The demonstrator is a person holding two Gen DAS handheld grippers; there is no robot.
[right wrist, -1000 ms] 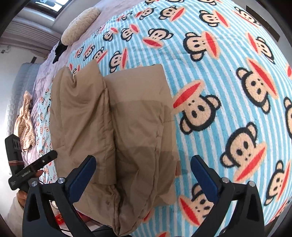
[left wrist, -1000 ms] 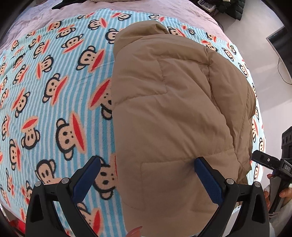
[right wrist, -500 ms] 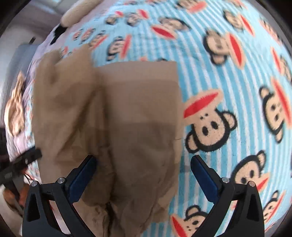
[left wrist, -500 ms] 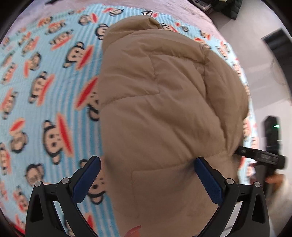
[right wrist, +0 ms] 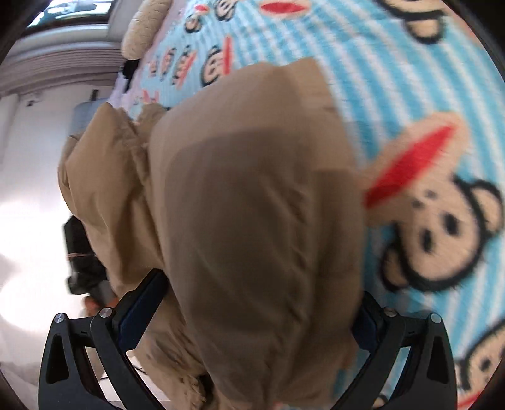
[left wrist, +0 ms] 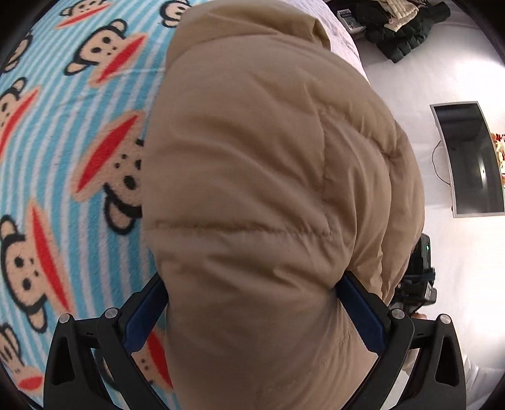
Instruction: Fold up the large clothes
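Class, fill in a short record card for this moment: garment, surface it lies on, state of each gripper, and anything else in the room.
garment: tan padded jacket, bulky, partly folded
surface: blue striped monkey-print blanket on a bed
left gripper: fingers wide apart, jacket bulging between them
right gripper: fingers wide apart, jacket between them; view blurred
other: dark screen on the white floor; dark clothes pile

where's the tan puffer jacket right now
The tan puffer jacket fills the centre of both wrist views, bulging between the fingers of the left hand-held gripper and right hand-held gripper, over the monkey-print blanket.
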